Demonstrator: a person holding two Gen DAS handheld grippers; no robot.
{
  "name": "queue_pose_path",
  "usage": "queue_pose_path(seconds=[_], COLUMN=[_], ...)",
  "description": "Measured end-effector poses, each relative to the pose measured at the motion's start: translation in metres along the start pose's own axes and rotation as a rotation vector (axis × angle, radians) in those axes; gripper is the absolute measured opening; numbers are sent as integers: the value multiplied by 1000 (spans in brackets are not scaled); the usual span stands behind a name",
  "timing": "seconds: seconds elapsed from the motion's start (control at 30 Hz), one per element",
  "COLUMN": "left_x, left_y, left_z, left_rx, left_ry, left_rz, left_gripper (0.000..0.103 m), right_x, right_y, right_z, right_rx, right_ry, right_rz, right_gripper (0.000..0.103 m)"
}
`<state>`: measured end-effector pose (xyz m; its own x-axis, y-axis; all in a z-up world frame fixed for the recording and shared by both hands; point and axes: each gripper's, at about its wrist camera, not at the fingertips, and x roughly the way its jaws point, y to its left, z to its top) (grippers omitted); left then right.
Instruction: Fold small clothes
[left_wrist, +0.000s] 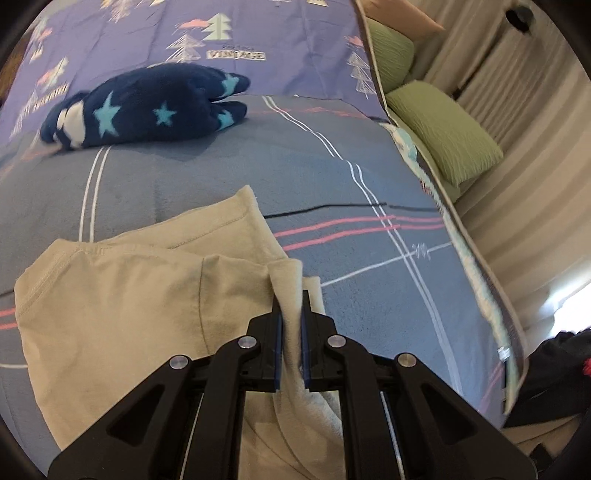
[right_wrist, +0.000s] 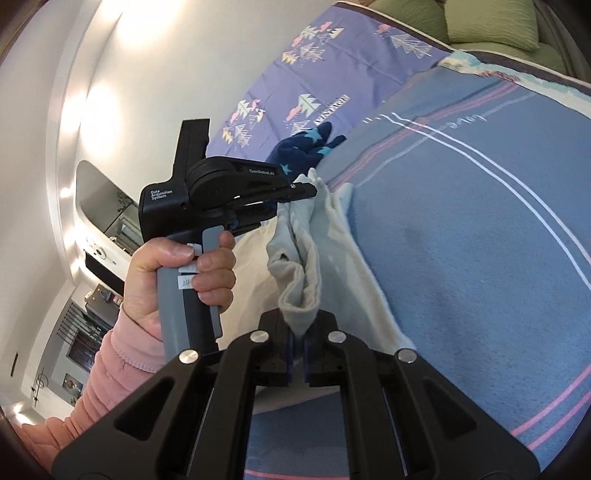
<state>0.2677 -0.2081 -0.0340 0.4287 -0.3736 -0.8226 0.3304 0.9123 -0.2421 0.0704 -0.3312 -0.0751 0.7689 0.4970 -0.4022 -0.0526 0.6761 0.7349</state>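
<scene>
A small cream garment (left_wrist: 122, 295) lies on the blue striped blanket (left_wrist: 221, 177). My left gripper (left_wrist: 291, 306) is shut on a bunched edge of it, the cloth pinched between the blue pads. In the right wrist view my right gripper (right_wrist: 297, 347) is shut on another bunched part of the same cream garment (right_wrist: 299, 273), lifted off the bed. The left gripper (right_wrist: 308, 190) shows there too, held by a hand in a pink sleeve, clamping the cloth's far end.
A navy fleece item with light-blue stars (left_wrist: 147, 107) lies further back on the bed, also in the right wrist view (right_wrist: 306, 149). Green pillows (left_wrist: 443, 129) sit along the right edge, beside curtains. A purple sheet with tree prints (left_wrist: 258, 44) covers the far side.
</scene>
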Motion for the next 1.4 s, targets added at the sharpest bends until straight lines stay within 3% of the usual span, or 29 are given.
queue_pose_path(seconds=[0.17,0.3,0.37,0.5,0.7,0.93,1.0,1.03,1.07,1.1,1.2,1.27,1.4], left_x=[9,-12,-34,-84,-131,-148,-142,-136,-131,-123,-121,-127,-147], left_y=[-21,-24,-24,-11,34,82,90,93,95,97,105,105,102], left_z=[-11,-16,-25,-66,-141,-196,-202,-204,-205,-207,-213,-211,-198], left_rx=[120,149,183,262,243,141,121,113,109,105,76,79,94], left_ry=[-24,-69,-140,-241,-255,-187,-160,-145,-137,-127,-130,-148,-238], left_rz=[43,26,61,118,228,265,263,255,257,276,268,259,204], left_gripper=[13,46,52,66,79,80,80,81,83,88,93,90,64], right_x=[4,-5,-11,-27,-37,-20,-9,-1,12,17,3,-6,-1], right_y=[-14,-23,-26,-31,-18,44,45,41,28,15,-3,12,51], right_z=[-8,-10,-11,-14,-16,-21,-21,-22,-21,-19,-9,-5,6], right_rx=[30,50,47,37,-50,-283,-307,-317,-298,-243,-80,-136,-300], right_ry=[43,33,24,-8,-30,40,50,54,91,134,159,116,87], right_rz=[-46,-74,-86,-114,-148,-113,-153,-217,-352,-386,-322,-331,-256], right_gripper=[4,12,13,17,17,18,25,25,23,1,0,4,6])
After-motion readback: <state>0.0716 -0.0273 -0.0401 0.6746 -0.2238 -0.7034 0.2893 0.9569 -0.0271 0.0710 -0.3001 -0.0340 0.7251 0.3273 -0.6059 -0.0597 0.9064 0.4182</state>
